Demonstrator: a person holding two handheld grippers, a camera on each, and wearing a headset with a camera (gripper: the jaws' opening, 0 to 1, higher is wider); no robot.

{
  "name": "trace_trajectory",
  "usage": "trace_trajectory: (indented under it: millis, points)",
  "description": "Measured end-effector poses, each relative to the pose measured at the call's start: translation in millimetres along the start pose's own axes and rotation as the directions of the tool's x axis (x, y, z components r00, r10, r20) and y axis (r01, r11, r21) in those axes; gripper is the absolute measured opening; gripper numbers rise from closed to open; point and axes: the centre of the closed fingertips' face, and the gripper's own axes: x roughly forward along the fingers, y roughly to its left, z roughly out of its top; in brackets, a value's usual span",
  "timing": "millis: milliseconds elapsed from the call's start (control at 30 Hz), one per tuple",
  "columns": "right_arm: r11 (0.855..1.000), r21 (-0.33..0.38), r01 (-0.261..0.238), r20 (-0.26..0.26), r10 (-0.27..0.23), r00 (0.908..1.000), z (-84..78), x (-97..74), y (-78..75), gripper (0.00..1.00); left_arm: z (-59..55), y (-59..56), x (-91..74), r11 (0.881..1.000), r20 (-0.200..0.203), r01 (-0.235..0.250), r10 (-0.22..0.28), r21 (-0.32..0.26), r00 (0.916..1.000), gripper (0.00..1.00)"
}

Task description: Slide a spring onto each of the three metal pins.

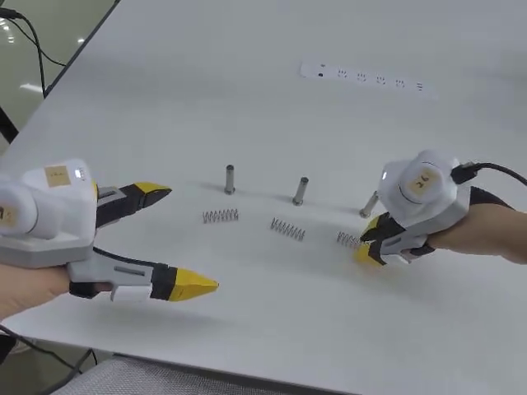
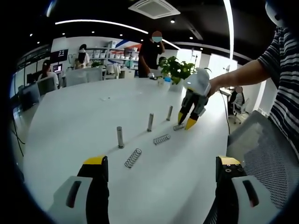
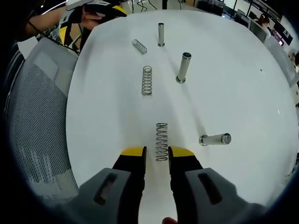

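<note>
Springs and pins on a white desk (image 1: 247, 99), seen from the head view. Three metal pins stood in a row: left pin (image 1: 230, 178), middle pin (image 1: 301, 190) and right pin (image 1: 370, 204) (the last partly hidden behind the right gripper's housing). Each pin was bare. One spring lay flat on the desk just in front of each pin: left spring (image 1: 221, 216), middle spring (image 1: 287, 229) and right spring (image 1: 349, 239).

The left gripper (image 1: 191, 239) hovered at the near left, well apart from the left spring. Its yellow-tipped fingers were spread wide with nothing between them, as the left gripper view also showed.

The right gripper (image 1: 368, 247) was lowered to the desk at the right spring. In the right gripper view its fingers were parted narrowly and straddled the near end of that spring. A gap showed on at least one side, so the spring was not clamped.

A white power strip (image 1: 366, 78) lay on the far side of the desk, well away from the pins.
</note>
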Motion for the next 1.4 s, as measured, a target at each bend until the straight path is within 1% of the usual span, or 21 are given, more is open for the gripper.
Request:
trace_trajectory:
  millis: [167,300,400,500,567,633,700,800,933,1000,1100,1233,1267,1400]
  points:
    - [1.000,-0.002,-0.006,-0.011,0.006,0.9999,-1.4,2.7,1.1,0.18,0.3,-0.4,0.0,1.000,0.001,0.001,-0.001,0.002,1.0000,0.95]
    - [1.000,0.000,0.003,-0.007,-0.003,1.0000,-0.9,2.3,-0.3,0.13,-0.5,0.2,-0.3,1.000,0.000,-0.001,0.001,0.000,1.0000,0.95]
    - [1.000,0.025,0.006,0.007,-0.006,1.0000,-0.6,2.3,0.5,0.13,-1.5,0.6,0.0,1.000,-0.002,-0.001,0.001,0.001,1.0000,0.95]
    - [1.000,0.005,0.019,0.016,-0.019,0.9997,-1.5,2.6,2.2,0.13,-1.0,-0.2,0.6,1.000,0.000,0.000,0.000,0.001,1.0000,0.95]
    - [0.999,0.027,0.023,0.025,-0.024,0.9994,-1.1,2.5,1.3,0.13,-1.1,-0.8,1.2,1.000,-0.001,0.001,-0.001,0.003,1.0000,0.95]
    - [0.999,0.025,0.024,0.023,-0.024,0.9994,-3.0,2.0,2.9,0.13,-1.3,-2.2,1.6,1.000,-0.003,0.006,-0.006,0.004,1.0000,0.95]
    - [1.000,0.007,0.024,0.011,-0.024,0.9996,-5.5,0.6,4.8,0.13,-0.9,-4.3,2.3,1.000,-0.003,0.009,-0.009,0.005,1.0000,0.95]
    - [0.999,-0.018,0.027,0.008,-0.027,0.9996,-5.9,-3.2,6.9,0.13,0.0,-6.8,3.4,1.000,-0.001,0.015,-0.014,0.006,0.9999,0.95]
    - [0.999,-0.039,0.027,0.023,-0.026,0.9994,-0.8,-11.8,10.7,0.13,0.7,-11.7,5.3,1.000,-0.004,0.028,-0.028,0.007,0.9996,0.95]
    - [0.997,-0.068,0.032,0.025,-0.031,0.9992,2.5,-16.9,13.1,0.13,1.8,-14.2,5.8,0.999,-0.007,0.036,-0.036,0.012,0.9993,0.94]
    - [0.995,-0.089,0.032,0.034,-0.029,0.9990,8.0,-22.9,15.6,0.13,4.6,-17.4,7.1,0.999,-0.005,0.048,-0.048,0.012,0.9989,0.94]
    - [0.992,-0.121,0.033,0.053,-0.027,0.9982,15.9,-32.7,23.5,0.13,4.8,-26.6,13.7,0.997,-0.014,0.076,-0.075,0.026,0.9971,0.92]
    - [0.990,-0.135,0.033,0.055,-0.025,0.9981,17.8,-34.9,27.2,0.13,4.6,-29.0,15.9,0.996,-0.016,0.086,-0.085,0.028,0.9962,0.92]
    - [0.982,-0.183,0.034,0.056,-0.024,0.9982,22.0,-38.9,34.4,0.13,4.0,-35.2,24.2,0.993,-0.023,0.112,-0.111,0.042,0.9936,0.92]
